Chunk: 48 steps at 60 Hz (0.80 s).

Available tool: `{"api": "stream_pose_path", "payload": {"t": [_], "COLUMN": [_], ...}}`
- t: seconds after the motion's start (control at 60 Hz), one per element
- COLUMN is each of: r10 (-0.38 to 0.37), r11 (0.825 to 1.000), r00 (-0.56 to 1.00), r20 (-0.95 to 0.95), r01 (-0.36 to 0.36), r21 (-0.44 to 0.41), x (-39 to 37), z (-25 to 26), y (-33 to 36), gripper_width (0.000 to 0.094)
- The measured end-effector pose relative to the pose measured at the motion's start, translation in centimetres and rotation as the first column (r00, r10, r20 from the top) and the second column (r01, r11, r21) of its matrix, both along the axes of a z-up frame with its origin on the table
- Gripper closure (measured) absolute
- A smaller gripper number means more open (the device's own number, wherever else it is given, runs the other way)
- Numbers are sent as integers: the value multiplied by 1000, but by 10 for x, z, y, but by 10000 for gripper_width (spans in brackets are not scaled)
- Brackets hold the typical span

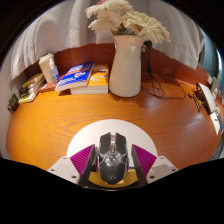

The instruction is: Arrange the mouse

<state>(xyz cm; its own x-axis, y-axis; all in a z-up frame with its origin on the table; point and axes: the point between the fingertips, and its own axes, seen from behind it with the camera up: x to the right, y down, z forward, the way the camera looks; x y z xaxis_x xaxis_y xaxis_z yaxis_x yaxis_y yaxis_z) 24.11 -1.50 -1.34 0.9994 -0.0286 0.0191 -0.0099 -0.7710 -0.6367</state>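
Note:
A dark grey gaming mouse (113, 157) sits between my gripper's (113, 165) two fingers, nose pointing away from me. Both pink pads (83, 160) press on its sides, so the gripper is shut on it. The mouse is over the near part of a round white mat (112, 128) on the wooden desk (50, 125). I cannot tell whether it rests on the mat or hangs just above it.
A white vase (126, 65) of pale flowers (125, 20) stands beyond the mat. Books (78, 78) lie to its left, with more items (28, 90) further left. A dark cable (160, 88) runs to the right of the vase. A white object (208, 100) sits at the desk's right edge.

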Motion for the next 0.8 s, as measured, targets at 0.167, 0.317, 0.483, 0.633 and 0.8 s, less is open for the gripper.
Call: {"api": "stream_pose_path", "payload": {"t": [0.167,0.317,0.483,0.633,0.8], "r10": [19,6,8,39,70], "r11": [999,995,979,961,954], "r00": [1000,1000,1000,999,997], "r20": [10,14,2,-34,-33], "r01": [-19,-7,-8,-28,-57], "r21": [28,97,204,276,295], "x": [-6,-29,-74,-122,-160], "z": [42,115,196,240,253], "y": [-5,-35,-88,-134,-177], "gripper_width": [116,93,95,89,90]}}
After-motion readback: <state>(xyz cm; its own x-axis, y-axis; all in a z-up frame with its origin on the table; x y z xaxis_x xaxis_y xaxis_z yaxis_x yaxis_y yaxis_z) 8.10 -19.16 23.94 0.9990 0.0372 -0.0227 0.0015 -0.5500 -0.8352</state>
